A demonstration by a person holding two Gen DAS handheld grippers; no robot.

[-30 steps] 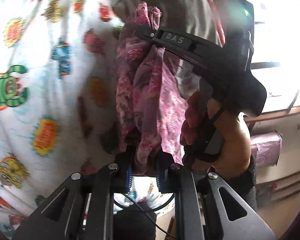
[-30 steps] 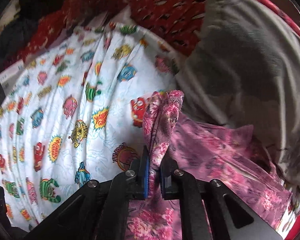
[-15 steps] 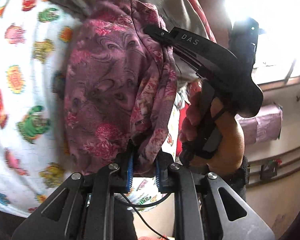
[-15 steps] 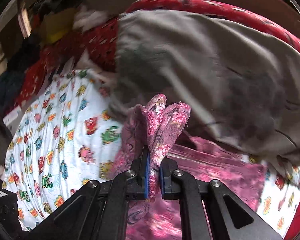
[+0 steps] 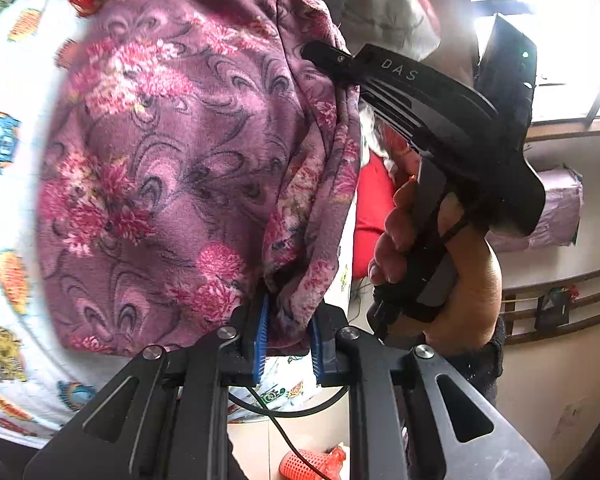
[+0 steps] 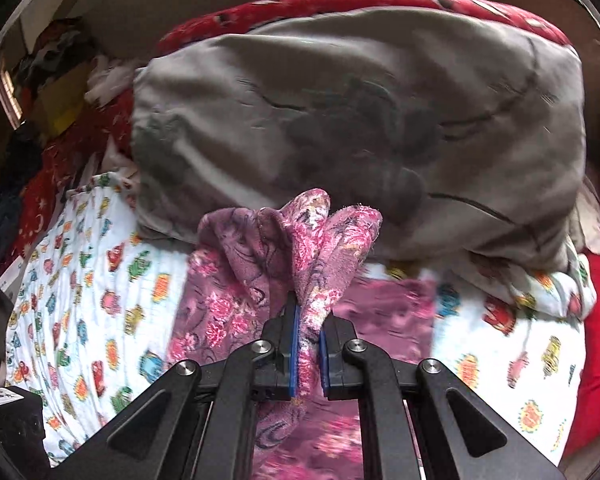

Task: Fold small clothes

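Note:
A purple floral garment (image 5: pixel 188 168) hangs spread between both grippers above the cartoon-print bedsheet (image 5: pixel 4 128). My left gripper (image 5: pixel 287 336) is shut on a bunched edge of it. My right gripper (image 6: pixel 308 352) is shut on another bunched edge of the garment (image 6: pixel 296 248), whose cloth sticks up past the blue pads. The right gripper (image 5: pixel 404 80) also shows in the left wrist view, held in a hand at the garment's right edge. The rest of the garment drapes down over the sheet (image 6: pixel 100 292).
A grey pillow (image 6: pixel 360 128) lies at the back of the bed, with a red patterned cloth (image 6: pixel 340 0) behind it. Piled clothes (image 6: pixel 52 80) sit at the back left. A window (image 5: pixel 560 40) and wall shelves (image 5: pixel 560 300) are on the right; an orange object (image 5: pixel 308 460) lies on the floor.
Both grippers have lifted and pulled the garment, which went from a narrow bunched strip to a wide spread panel. The right gripper swung toward the grey pillow.

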